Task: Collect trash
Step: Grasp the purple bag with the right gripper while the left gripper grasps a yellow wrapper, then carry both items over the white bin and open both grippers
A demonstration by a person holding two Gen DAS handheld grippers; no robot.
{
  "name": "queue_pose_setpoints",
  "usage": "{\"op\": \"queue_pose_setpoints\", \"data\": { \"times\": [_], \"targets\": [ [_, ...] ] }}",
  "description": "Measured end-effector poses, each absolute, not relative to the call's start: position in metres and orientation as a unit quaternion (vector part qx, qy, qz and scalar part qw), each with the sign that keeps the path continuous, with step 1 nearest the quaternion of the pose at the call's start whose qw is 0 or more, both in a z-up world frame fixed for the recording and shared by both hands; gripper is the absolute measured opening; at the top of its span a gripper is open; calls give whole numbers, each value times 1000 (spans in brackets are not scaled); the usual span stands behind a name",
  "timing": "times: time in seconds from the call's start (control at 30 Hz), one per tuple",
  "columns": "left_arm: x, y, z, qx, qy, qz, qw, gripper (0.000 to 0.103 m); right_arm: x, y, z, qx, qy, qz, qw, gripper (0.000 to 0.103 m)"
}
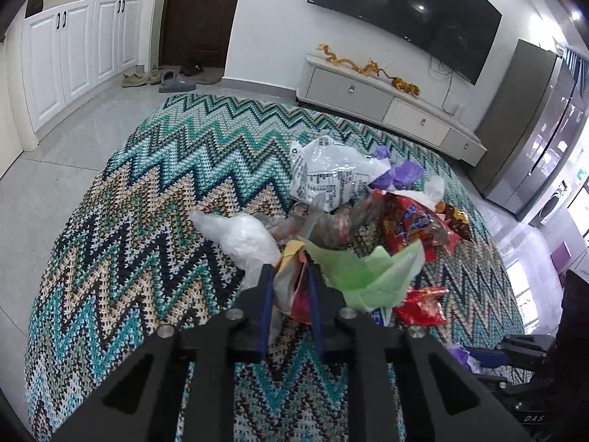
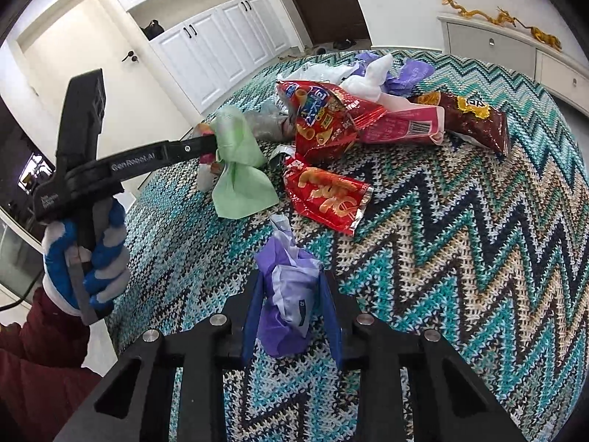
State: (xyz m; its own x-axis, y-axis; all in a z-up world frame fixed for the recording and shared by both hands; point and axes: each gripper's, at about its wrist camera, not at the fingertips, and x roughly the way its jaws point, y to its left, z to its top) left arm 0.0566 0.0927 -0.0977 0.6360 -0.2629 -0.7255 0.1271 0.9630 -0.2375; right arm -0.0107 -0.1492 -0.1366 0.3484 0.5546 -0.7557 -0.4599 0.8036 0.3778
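A pile of trash lies on a zigzag-patterned cloth (image 1: pixel 147 191). My left gripper (image 1: pixel 291 276) is shut on a bunch of wrappers (image 1: pixel 294 291) with a green plastic bag (image 1: pixel 371 276) hanging beside it; it shows in the right wrist view (image 2: pixel 210 143) with the green bag (image 2: pixel 239 176). My right gripper (image 2: pixel 291 280) is shut on a crumpled purple and white bag (image 2: pixel 287 294). Red snack packets (image 2: pixel 327 195) (image 2: pixel 320 121), a pink packet (image 2: pixel 405 125), a brown packet (image 2: pixel 475 118) and clear bags (image 1: pixel 243 235) lie on the cloth.
A white printed bag (image 1: pixel 327 173) and purple scraps (image 1: pixel 397 173) lie at the pile's far side. Beyond the cloth are a TV cabinet (image 1: pixel 386 107), white cupboards (image 1: pixel 73 55), a dark door (image 1: pixel 198 14) and shoes (image 1: pixel 165 77) on the tiled floor.
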Motion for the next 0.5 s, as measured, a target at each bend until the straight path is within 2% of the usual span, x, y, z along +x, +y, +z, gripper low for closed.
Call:
{"op": "queue_pose_setpoints", "data": {
  "times": [0.17,0.5],
  "targets": [
    [40,98,-83,-88,396,-106,908,7,-20,-150,-123,50,456,323,828,28],
    [8,93,-15,-90,323,-134,932,7,-36,-190,-86,81,393,316,860,28]
  ]
}}
